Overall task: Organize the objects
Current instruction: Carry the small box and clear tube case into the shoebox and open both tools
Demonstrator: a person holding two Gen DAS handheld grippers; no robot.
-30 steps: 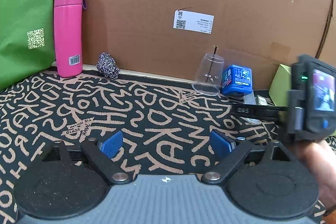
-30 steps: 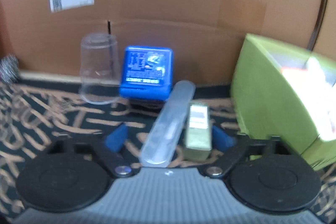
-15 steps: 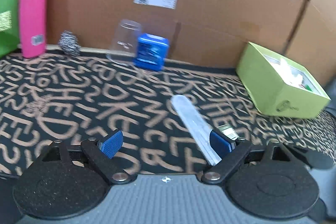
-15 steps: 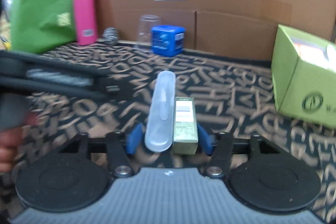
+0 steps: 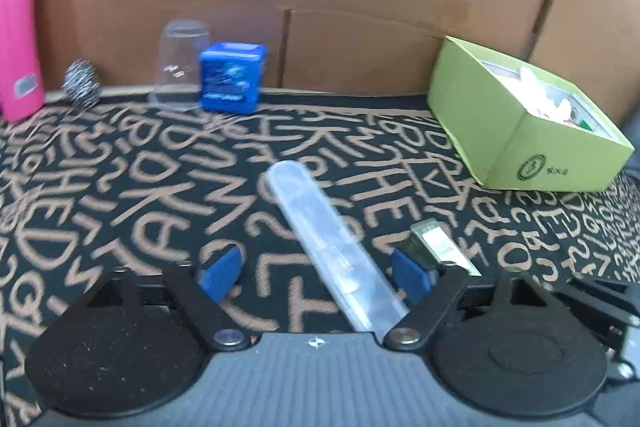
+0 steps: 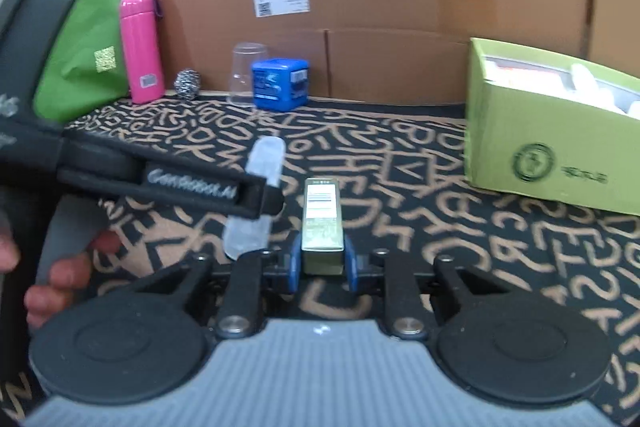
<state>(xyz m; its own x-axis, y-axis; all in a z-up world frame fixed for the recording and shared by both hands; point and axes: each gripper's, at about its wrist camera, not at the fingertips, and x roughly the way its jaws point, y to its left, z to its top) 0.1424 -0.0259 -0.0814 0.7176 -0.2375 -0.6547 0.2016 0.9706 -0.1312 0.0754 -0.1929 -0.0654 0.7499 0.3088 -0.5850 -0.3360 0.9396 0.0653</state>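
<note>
The right gripper (image 6: 322, 261) has its blue pads closing against the sides of a small olive-green rectangular box with a white label (image 6: 322, 223), which lies on the black letter-patterned mat (image 5: 160, 187). Just left of that box lies a long translucent plastic case (image 5: 328, 247), between the closing, still-apart jaws of the left gripper (image 5: 316, 273). An open lime-green cardboard box (image 5: 520, 131) stands farther right.
</note>
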